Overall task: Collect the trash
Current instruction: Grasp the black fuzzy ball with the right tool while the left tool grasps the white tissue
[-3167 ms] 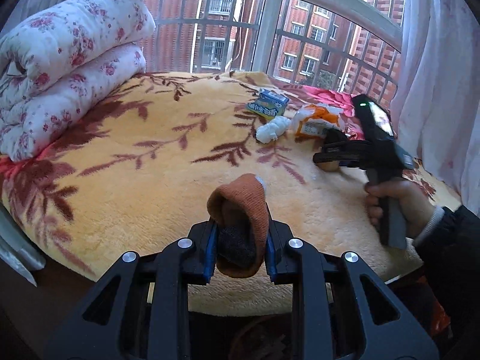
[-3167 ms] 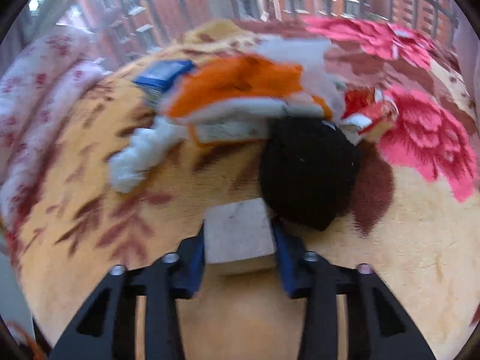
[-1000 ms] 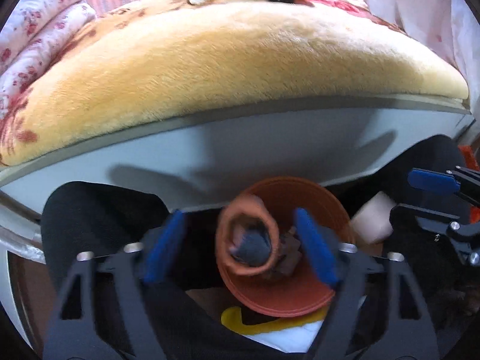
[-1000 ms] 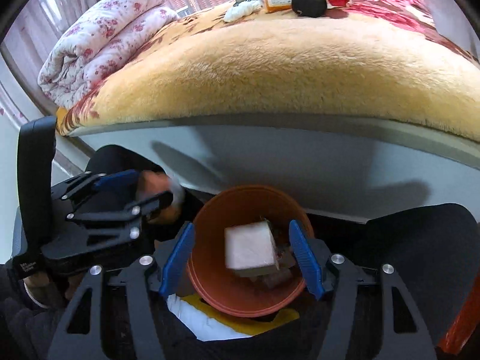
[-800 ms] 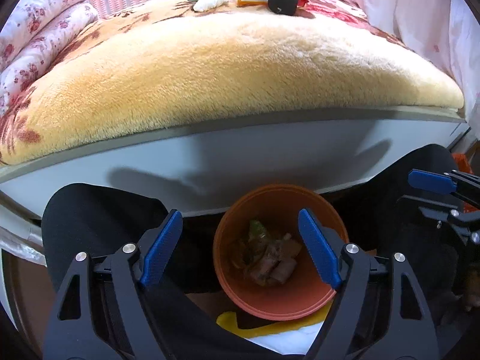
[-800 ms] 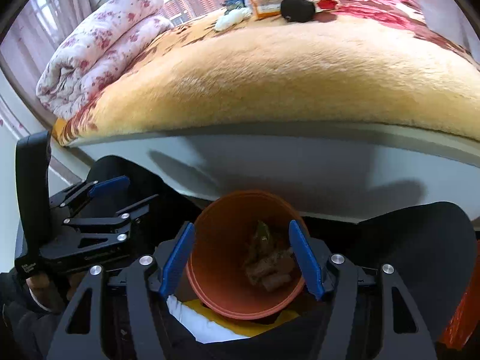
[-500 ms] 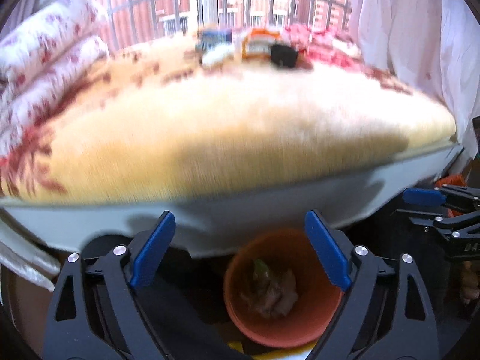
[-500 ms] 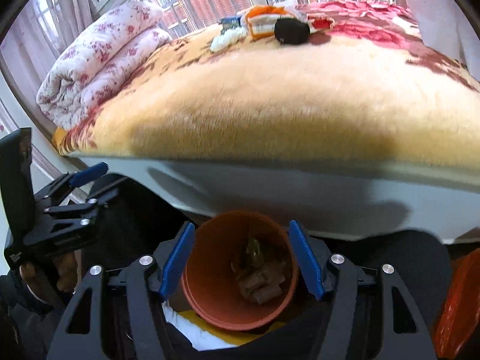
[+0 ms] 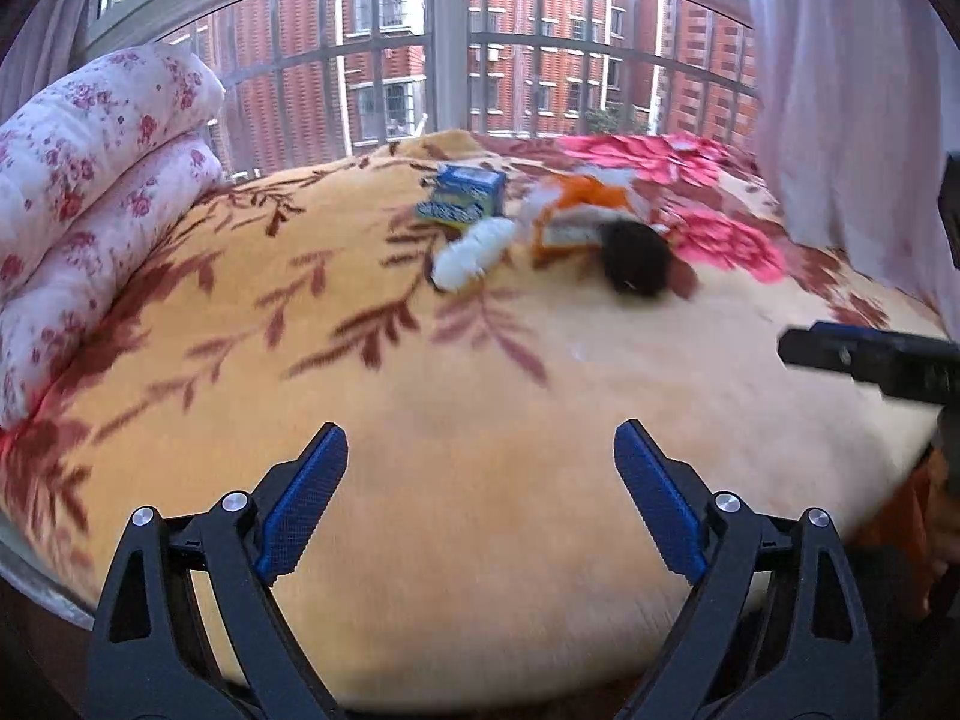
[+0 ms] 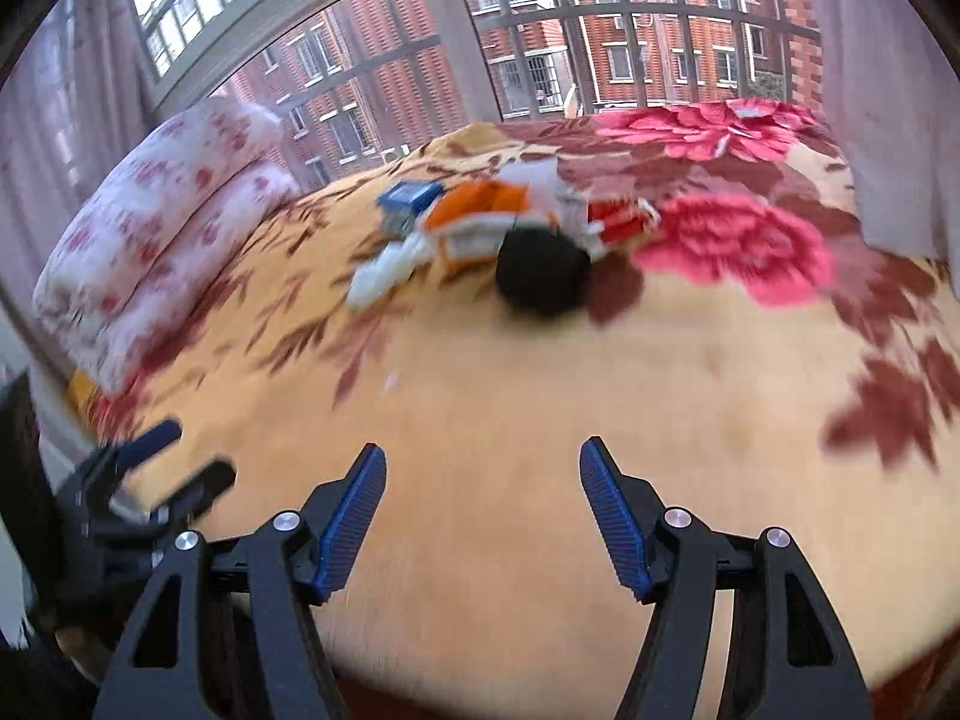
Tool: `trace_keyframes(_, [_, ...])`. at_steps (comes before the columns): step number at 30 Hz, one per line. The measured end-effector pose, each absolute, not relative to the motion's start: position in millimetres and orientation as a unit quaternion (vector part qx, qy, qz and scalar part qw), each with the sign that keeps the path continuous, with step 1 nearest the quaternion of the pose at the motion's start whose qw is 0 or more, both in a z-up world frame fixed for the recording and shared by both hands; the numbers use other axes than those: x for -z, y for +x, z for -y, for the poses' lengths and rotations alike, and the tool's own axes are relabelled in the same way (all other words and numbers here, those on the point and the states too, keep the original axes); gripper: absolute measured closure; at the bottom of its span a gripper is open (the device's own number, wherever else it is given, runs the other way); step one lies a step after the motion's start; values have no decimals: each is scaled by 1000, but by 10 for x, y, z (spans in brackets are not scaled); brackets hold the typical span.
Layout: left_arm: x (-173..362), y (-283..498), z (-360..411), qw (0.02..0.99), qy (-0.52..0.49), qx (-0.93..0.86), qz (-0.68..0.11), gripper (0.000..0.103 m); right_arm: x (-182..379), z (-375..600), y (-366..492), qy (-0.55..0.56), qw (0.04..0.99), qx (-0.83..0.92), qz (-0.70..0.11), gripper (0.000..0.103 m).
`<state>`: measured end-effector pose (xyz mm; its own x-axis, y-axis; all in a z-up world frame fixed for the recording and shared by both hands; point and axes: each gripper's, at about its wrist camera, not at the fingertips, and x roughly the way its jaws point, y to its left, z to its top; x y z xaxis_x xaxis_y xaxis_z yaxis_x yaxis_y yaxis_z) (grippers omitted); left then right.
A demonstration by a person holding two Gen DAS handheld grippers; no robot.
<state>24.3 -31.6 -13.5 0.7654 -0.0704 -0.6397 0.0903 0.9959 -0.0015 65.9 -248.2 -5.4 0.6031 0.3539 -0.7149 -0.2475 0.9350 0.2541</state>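
Note:
Trash lies in a cluster far back on the bed: a blue carton (image 9: 462, 198), a white crumpled wad (image 9: 474, 255), an orange-and-white wrapper (image 9: 576, 210) and a black round lump (image 9: 636, 267). The same cluster shows in the right wrist view: carton (image 10: 408, 201), wad (image 10: 384, 273), wrapper (image 10: 486, 219), black lump (image 10: 543, 279), plus a red wrapper (image 10: 621, 219). My left gripper (image 9: 480, 498) is open and empty over the bed's near edge. My right gripper (image 10: 483, 516) is open and empty too, also short of the cluster.
The bed carries a yellow floral blanket (image 9: 420, 420). A folded floral quilt (image 9: 78, 192) lies at the left. A barred window (image 9: 450, 54) stands behind, and a white curtain (image 9: 852, 108) hangs at the right. The right gripper's body (image 9: 876, 360) enters the left wrist view.
Both grippers dropped their trash into the orange bin below the bed edge, opened, then rose and tilted up. The bin has left view and the bed top now fills both views.

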Motion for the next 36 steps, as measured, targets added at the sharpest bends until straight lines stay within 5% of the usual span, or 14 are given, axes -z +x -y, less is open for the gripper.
trace_keyframes(16, [472, 995, 134, 919, -12, 37, -391, 15, 594, 2208, 2340, 112, 877, -59, -464, 30])
trace_keyframes(18, [484, 1005, 135, 917, -12, 38, -396, 15, 667, 2181, 2417, 114, 870, -51, -477, 40])
trace_keyframes(24, [420, 1063, 131, 913, -11, 52, -403, 15, 653, 2248, 2313, 127, 879, -59, -456, 53])
trace_keyframes(36, [136, 1657, 188, 920, 52, 77, -382, 15, 465, 2605, 1419, 164, 884, -110, -425, 53])
